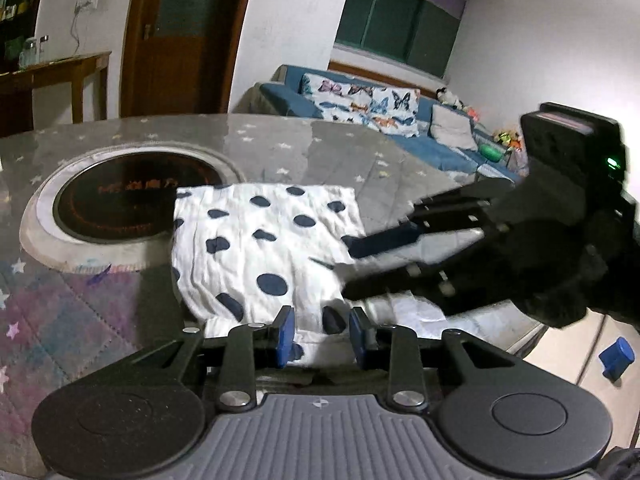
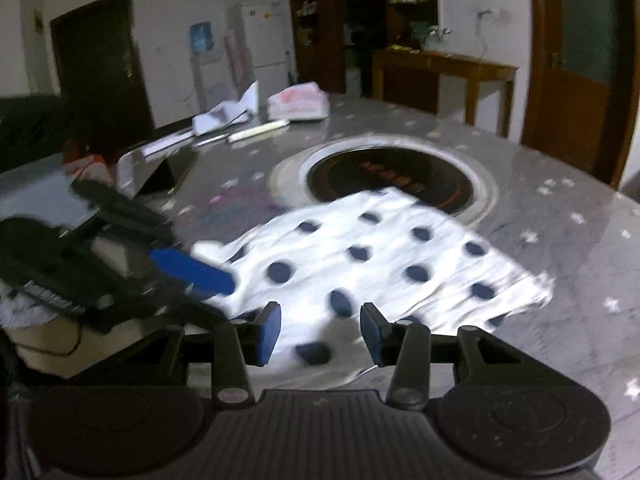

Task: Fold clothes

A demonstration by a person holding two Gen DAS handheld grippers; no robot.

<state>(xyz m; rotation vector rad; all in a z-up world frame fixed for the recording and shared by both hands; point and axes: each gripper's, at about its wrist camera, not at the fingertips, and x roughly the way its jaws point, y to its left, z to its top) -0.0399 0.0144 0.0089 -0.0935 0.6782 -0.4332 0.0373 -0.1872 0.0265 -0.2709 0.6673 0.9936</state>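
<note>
A white cloth with dark blue dots (image 1: 264, 248) lies folded flat on the grey star-patterned table (image 1: 360, 160), one corner over the round black cooktop (image 1: 132, 196). My left gripper (image 1: 322, 334) is open just above the cloth's near edge, nothing between its blue pads. My right gripper (image 2: 320, 334) is open over the cloth (image 2: 384, 256) too, and it shows blurred at the right of the left wrist view (image 1: 352, 264), reaching over the cloth's right edge. The left gripper appears at the left of the right wrist view (image 2: 192, 268).
The cooktop (image 2: 384, 180) is sunk in the table (image 2: 560, 216). Papers, a folded cloth stack (image 2: 298, 102) and a shiny tray (image 2: 156, 168) sit at the far side. A blue sofa (image 1: 400, 120), wooden side table (image 2: 444, 68) and doors stand beyond.
</note>
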